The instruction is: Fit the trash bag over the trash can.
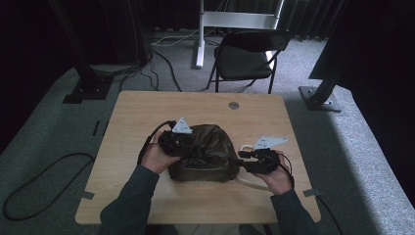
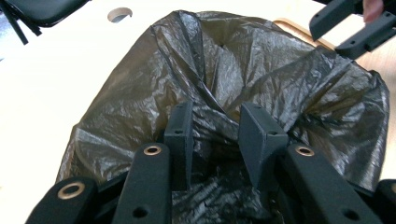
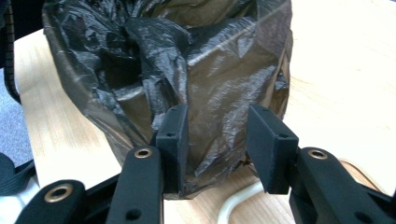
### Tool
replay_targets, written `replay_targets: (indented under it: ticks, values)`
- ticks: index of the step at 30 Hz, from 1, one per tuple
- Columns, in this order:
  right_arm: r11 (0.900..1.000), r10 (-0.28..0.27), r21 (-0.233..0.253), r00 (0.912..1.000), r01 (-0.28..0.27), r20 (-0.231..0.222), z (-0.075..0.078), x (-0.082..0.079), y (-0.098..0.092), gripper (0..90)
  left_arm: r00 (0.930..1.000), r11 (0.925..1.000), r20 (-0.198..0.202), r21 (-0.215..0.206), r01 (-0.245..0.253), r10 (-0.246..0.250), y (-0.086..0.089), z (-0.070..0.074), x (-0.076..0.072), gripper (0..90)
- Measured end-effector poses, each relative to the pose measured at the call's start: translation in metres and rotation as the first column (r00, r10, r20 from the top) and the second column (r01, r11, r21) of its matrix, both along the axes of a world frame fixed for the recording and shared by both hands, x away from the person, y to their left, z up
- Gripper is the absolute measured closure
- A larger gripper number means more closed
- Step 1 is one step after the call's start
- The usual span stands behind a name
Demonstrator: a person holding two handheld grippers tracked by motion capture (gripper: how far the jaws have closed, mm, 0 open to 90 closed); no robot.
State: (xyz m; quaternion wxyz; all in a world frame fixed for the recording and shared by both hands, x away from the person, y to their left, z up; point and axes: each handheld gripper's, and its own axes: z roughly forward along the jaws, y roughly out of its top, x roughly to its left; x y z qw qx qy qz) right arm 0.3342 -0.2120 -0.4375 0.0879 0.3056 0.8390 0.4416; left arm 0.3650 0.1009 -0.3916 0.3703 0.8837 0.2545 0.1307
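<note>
Black bin bag [image 1: 203, 152] sits mid-worktop [image 1: 137, 110], draped over a boxy thing w/ a pale handle [image 1: 247, 182] poking out. Left gripper [image 2: 216, 135]: fingers apart, film bunched between them, not pinched yet. Right gripper [image 3: 219, 140]: fingers released too, straddling the bag's corner. Judging by that, the bag is mostly on; tucking the lower edge is prob. still left.

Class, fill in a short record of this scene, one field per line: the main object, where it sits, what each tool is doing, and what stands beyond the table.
Main object: crumpled dark plastic bag
Where: on the wooden table
Left tool: open, jaws either side of a bag fold
Right tool: open, jaws at the bag's side
Under the bag: pale loop
Beyond the table: black chair
</note>
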Motion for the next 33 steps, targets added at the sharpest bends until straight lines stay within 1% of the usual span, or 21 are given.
replay_targets:
  ticks: [5, 8, 9, 13, 16, 19, 21, 22, 23, 24, 25, 26, 27, 28, 29, 30, 31, 32, 33]
  values:
    - [1.0, 0.023, 0.007, 0.9997, -0.023, 0.006, 0.005, -0.004, 0.002, 58.8, 1.0, 1.0, -0.003, 0.009, 0.001, -0.001, -0.003, 0.002, 0.004, 66.5]
    - [0.999, 0.046, 0.014, 0.9989, -0.046, 0.005, 0.008, -0.007, 0.004, 58.3, 0.9997, 0.9994, -0.015, 0.026, 0.021, -0.02, -0.007, 0.001, 0.006, 66.6]
    - [0.998, 0.053, 0.015, 0.9986, -0.053, 0.006, 0.008, -0.008, 0.004, 57.8, 0.9993, 0.9987, -0.02, 0.038, 0.033, -0.032, -0.009, 0.0, 0.006, 66.6]
    - [0.996, 0.084, 0.01, 0.9964, -0.084, 0.005, 0.01, -0.012, 0.008, 56.8, 0.9984, 0.9982, -0.034, 0.038, 0.047, -0.046, -0.011, -0.002, 0.008, 66.5]
    - [0.995, 0.095, 0.008, 0.9955, -0.095, 0.002, 0.009, -0.012, 0.009, 56.7, 0.9979, 0.998, -0.038, 0.033, 0.054, -0.052, -0.011, -0.002, 0.008, 66.5]
    - [0.993, 0.115, 0.001, 0.9931, -0.115, -0.019, 0.004, -0.01, 0.011, 56.8, 0.9956, 0.9962, -0.052, 0.034, 0.08, -0.078, -0.009, -0.001, 0.007, 66.5]
    - [0.993, 0.12, -0.002, 0.9924, -0.12, -0.026, 0.002, -0.009, 0.011, 57.0, 0.9949, 0.9958, -0.056, 0.032, 0.085, -0.084, -0.008, -0.002, 0.007, 66.8]
    - [0.993, 0.121, -0.005, 0.992, -0.121, -0.036, -0.001, -0.007, 0.011, 57.5, 0.9941, 0.9946, -0.063, 0.049, 0.091, -0.088, -0.008, -0.003, 0.007, 66.8]
    - [0.993, 0.121, -0.005, 0.992, -0.121, -0.036, -0.001, -0.007, 0.011, 57.5, 0.9941, 0.9946, -0.063, 0.049, 0.091, -0.088, -0.008, -0.003, 0.007, 66.7]
    - [0.992, 0.123, -0.004, 0.9914, -0.123, -0.044, -0.003, -0.006, 0.012, 59.6, 0.9935, 0.9931, -0.067, 0.067, 0.096, -0.092, -0.01, -0.004, 0.008, 66.7]
    - [0.992, 0.123, -0.004, 0.9914, -0.123, -0.044, -0.003, -0.006, 0.012, 59.6, 0.9935, 0.9931, -0.067, 0.067, 0.096, -0.092, -0.01, -0.004, 0.008, 66.7]
    - [0.992, 0.125, -0.006, 0.991, -0.126, -0.047, -0.004, -0.005, 0.012, 63.6, 0.993, 0.992, -0.072, 0.077, 0.1, -0.094, -0.012, -0.006, 0.008, 66.6]
    - [0.992, 0.125, -0.006, 0.991, -0.126, -0.047, -0.004, -0.005, 0.012, 63.6, 0.993, 0.992, -0.072, 0.077, 0.1, -0.094, -0.012, -0.006, 0.008, 66.6]
    - [0.992, 0.126, -0.012, 0.9908, -0.127, -0.047, -0.004, -0.005, 0.014, 68.6, 0.9921, 0.9901, -0.078, 0.093, 0.105, -0.098, -0.014, -0.009, 0.009, 66.7]
    - [0.992, 0.126, -0.012, 0.9908, -0.127, -0.047, -0.004, -0.005, 0.014, 68.6, 0.9921, 0.9901, -0.078, 0.093, 0.105, -0.098, -0.014, -0.009, 0.009, 66.6]
    - [0.992, 0.122, -0.022, 0.9914, -0.123, -0.046, -0.005, -0.005, 0.014, 73.0, 0.9916, 0.988, -0.084, 0.111, 0.108, -0.099, -0.016, -0.012, 0.011, 66.6]
    - [0.992, 0.122, -0.022, 0.9914, -0.123, -0.046, -0.005, -0.005, 0.014, 73.0, 0.9916, 0.988, -0.084, 0.111, 0.108, -0.099, -0.016, -0.012, 0.011, 66.6]
    - [0.992, 0.119, -0.024, 0.9917, -0.12, -0.049, -0.005, -0.005, 0.014, 75.2, 0.9912, 0.9857, -0.087, 0.127, 0.11, -0.1, -0.017, -0.013, 0.011, 66.6]
    - [0.992, 0.12, -0.026, 0.9915, -0.121, -0.051, -0.005, -0.005, 0.014, 78.2, 0.9905, 0.9846, -0.091, 0.133, 0.114, -0.102, -0.018, -0.014, 0.011, 66.5]
